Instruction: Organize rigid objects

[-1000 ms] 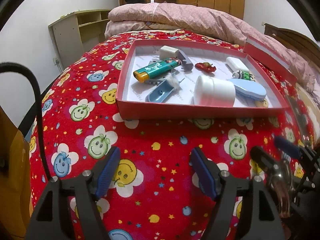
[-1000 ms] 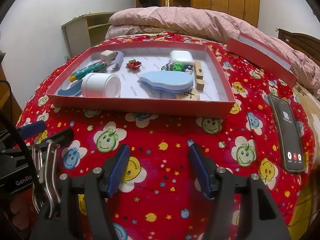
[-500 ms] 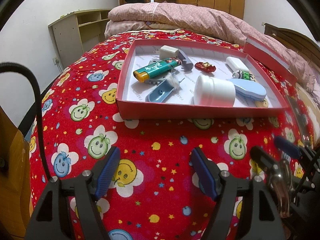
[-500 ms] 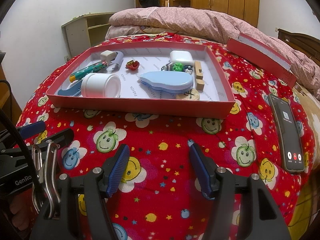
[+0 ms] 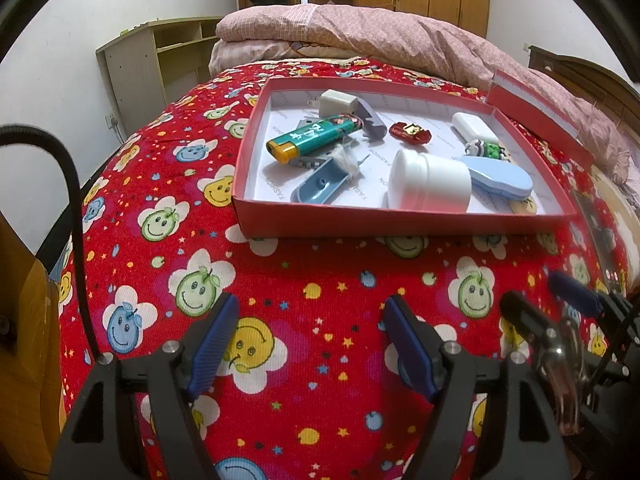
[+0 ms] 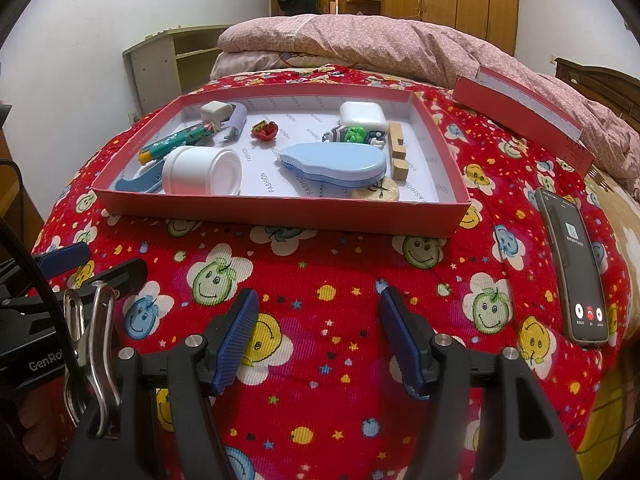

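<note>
A shallow red box (image 5: 400,222) (image 6: 280,214) lies on the bed's red smiley cover. In it are a teal lighter (image 5: 316,136) (image 6: 176,141), a white jar on its side (image 5: 430,180) (image 6: 202,172), a light blue case (image 5: 500,178) (image 6: 334,162), a white earbud case (image 5: 474,126) (image 6: 363,114), a small red toy (image 5: 410,133) (image 6: 265,130), a white plug (image 5: 337,102), a blue clip (image 5: 318,188) and wooden blocks (image 6: 398,148). My left gripper (image 5: 310,344) and right gripper (image 6: 318,336) hover open over the cover in front of the box, nothing between their fingers.
A black phone (image 6: 574,266) with a lit screen lies on the cover right of the box. The box's red lid (image 6: 520,112) leans on the pink quilt (image 6: 380,44) behind. A wooden shelf (image 5: 152,64) stands at the left wall.
</note>
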A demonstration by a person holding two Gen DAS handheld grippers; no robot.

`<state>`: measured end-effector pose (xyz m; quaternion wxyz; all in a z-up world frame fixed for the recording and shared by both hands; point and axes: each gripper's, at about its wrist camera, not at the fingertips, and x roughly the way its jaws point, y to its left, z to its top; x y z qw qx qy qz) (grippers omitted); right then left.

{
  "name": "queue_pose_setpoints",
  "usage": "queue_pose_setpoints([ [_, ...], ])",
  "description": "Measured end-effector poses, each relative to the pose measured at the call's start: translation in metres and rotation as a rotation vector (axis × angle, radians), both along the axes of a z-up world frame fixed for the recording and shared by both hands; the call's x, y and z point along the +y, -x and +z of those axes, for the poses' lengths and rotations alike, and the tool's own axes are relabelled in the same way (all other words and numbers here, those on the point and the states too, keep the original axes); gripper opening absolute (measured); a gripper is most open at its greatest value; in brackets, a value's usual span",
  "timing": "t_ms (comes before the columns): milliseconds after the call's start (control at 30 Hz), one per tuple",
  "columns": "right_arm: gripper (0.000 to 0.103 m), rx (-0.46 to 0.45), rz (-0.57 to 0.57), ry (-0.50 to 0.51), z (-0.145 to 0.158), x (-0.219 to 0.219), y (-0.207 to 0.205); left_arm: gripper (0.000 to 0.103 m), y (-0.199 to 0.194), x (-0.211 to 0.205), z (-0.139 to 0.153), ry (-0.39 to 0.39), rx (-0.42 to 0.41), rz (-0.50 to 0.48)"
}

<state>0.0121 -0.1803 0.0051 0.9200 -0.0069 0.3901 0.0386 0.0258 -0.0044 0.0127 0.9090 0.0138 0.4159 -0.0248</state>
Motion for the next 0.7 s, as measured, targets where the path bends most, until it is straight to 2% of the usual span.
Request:
queue_pose_setpoints([
  [400,0.064,0.0,0.0,0.0,0.0,-0.0001,0.0004,0.079,-0.0002,0.0003,0.0002,0.0,0.002,0.0],
  [700,0.065,-0.001,0.0,0.0,-0.0001,-0.0001,0.0005,0.085,-0.0009,0.003,-0.0026,0.001,0.012,0.017],
])
